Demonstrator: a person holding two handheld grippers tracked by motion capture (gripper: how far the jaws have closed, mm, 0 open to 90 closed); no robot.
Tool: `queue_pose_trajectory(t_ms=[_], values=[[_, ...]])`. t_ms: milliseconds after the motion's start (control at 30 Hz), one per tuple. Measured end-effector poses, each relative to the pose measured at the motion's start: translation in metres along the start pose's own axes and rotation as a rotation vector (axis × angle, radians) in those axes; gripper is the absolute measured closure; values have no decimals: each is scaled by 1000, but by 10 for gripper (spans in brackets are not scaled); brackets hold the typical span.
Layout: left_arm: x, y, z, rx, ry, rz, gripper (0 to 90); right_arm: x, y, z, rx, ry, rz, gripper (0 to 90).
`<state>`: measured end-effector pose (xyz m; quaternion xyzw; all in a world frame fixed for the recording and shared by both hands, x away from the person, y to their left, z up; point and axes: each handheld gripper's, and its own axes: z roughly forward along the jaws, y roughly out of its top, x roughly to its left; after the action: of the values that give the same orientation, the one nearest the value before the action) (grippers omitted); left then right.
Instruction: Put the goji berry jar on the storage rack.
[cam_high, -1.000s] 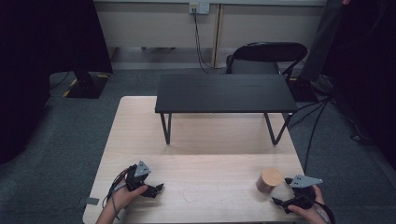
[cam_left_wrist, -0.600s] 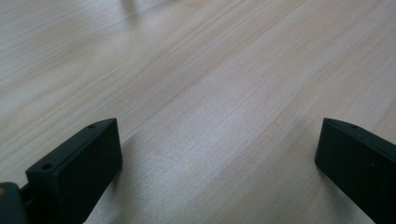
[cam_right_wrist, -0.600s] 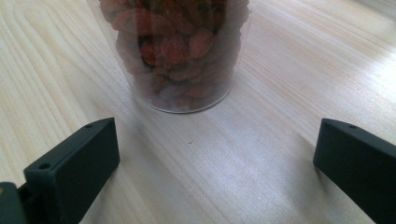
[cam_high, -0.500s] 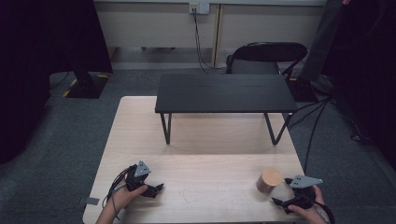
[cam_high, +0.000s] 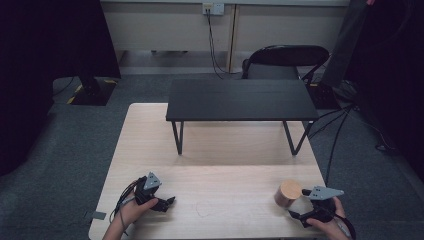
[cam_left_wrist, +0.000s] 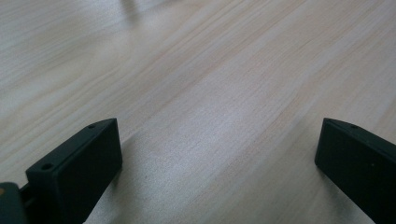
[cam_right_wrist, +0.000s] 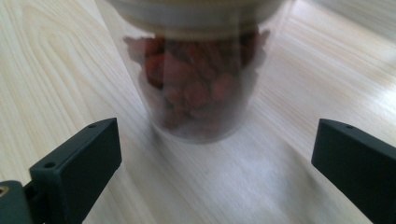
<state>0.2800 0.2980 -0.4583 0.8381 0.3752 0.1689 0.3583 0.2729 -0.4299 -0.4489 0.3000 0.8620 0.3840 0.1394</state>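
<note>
Right gripper view is showing the jar (cam_right_wrist: 198, 74) standing upright on the table (cam_right_wrist: 56, 70), just ahead of the right gripper (cam_right_wrist: 212, 158) and centred between its jaws; the jaws are standing wide apart, released, with nothing between them yet; the jar is clear-walled, holding reddish dried pieces, with a pale lid at the top, somewhat blurred. High view is placing the same jar (cam_high: 288, 194) just to the inner side of the right gripper (cam_high: 300, 216), near but not touching; the left gripper (cam_high: 165, 202) is resting well apart from it, its jaws in the left gripper view (cam_left_wrist: 212, 163) also spread open over bare wood, gripping nothing.

The step in hand appears to be the approach to the jar, before any grasp. The next move is probably calling for the right gripper to be pushing forward until the jaws are flanking the jar's body below the lid, then closing evenly; the smooth round wall may be slipping if caught off-centre; a level, centred squeeze seems wise.
</note>
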Motion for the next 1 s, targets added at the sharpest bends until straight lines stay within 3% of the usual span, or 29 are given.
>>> queue_pose_trajectory(t_ms=[1000], values=[[0, 0, 0, -3, 0, -4, 0, 0, 10, 10, -69, 8, 16, 3]])
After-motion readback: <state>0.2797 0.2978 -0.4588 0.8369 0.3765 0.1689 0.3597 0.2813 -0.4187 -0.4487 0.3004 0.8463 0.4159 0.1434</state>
